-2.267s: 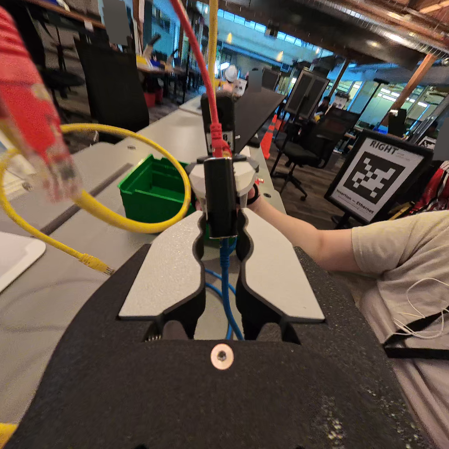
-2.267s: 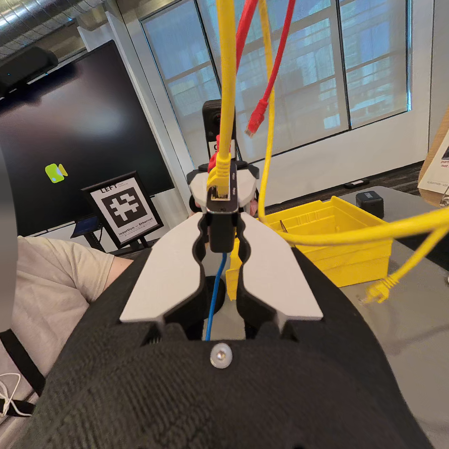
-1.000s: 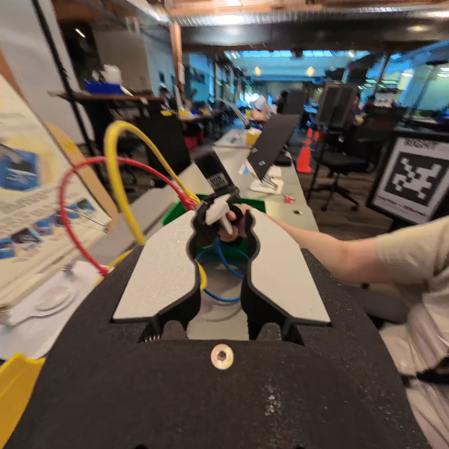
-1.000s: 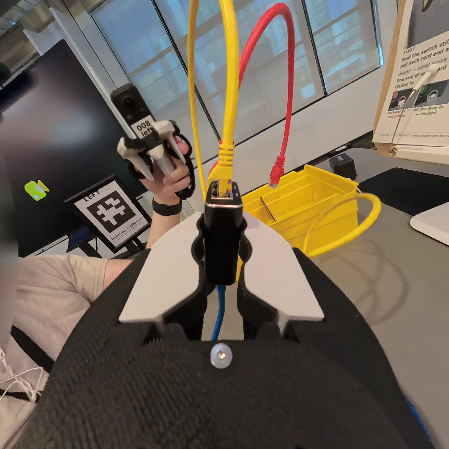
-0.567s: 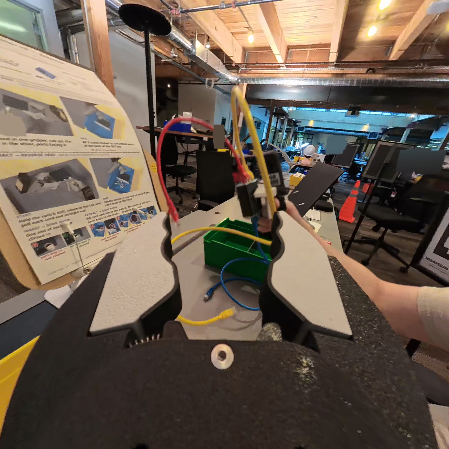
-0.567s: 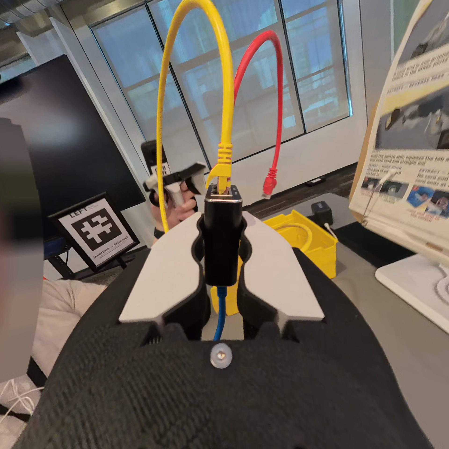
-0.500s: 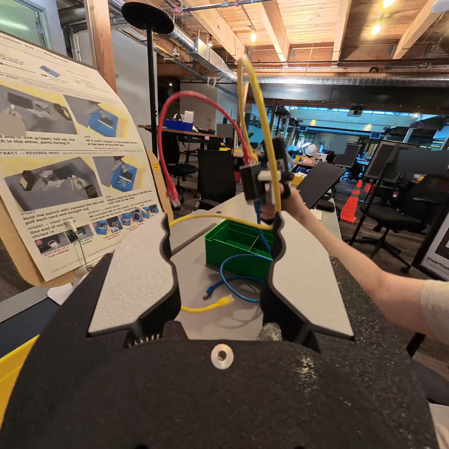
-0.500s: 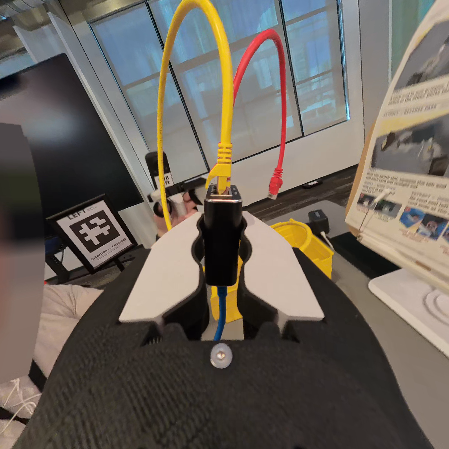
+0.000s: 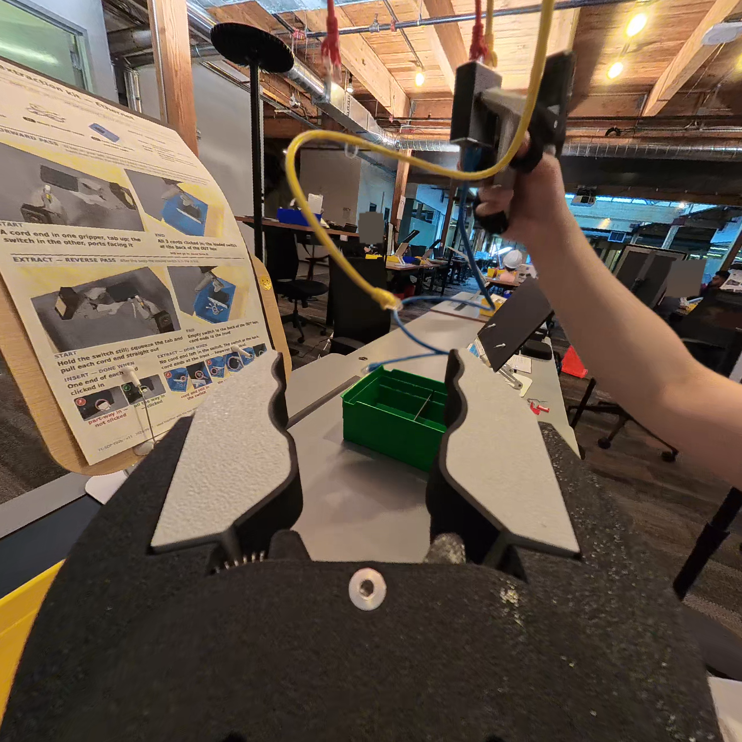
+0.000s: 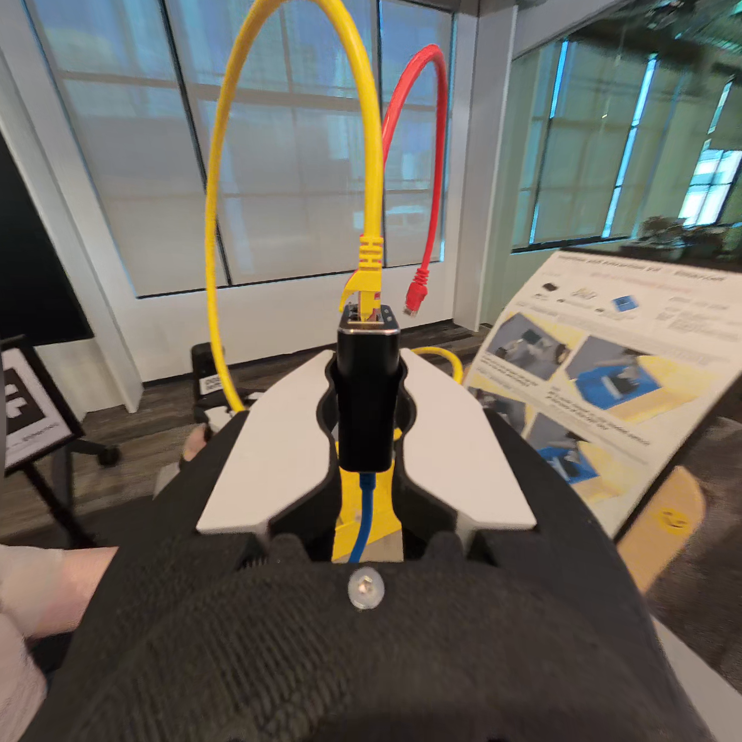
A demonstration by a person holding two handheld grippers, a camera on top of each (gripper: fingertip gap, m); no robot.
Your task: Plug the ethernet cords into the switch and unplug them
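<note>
The right gripper (image 10: pixel 367 385) squeezes the black switch (image 10: pixel 367 397) and holds it up high, long side standing up, ports on top. The left gripper (image 9: pixel 366 385) is wide open and holds nothing. The loose yellow plug (image 9: pixel 383 299) hangs above it, a little ahead, so the left one is nearer.

One black switch (image 10: pixel 367 397). Three ethernet cords: one yellow cord (image 10: pixel 217 168), one red cord (image 10: pixel 439 160), one blue cord (image 10: pixel 363 518). One green bin (image 9: pixel 391 417) with dividers, near the counter's (image 9: pixel 361 506) far edge; one yellow bin (image 9: pixel 18 626), only its corner showing at the near left. Two claws: the left claw (image 9: pixel 367 405) and the right claw (image 10: pixel 367 395). One instruction board (image 9: pixel 112 297) at the counter's left edge. One orange cone (image 9: pixel 574 361) on the floor.
</note>
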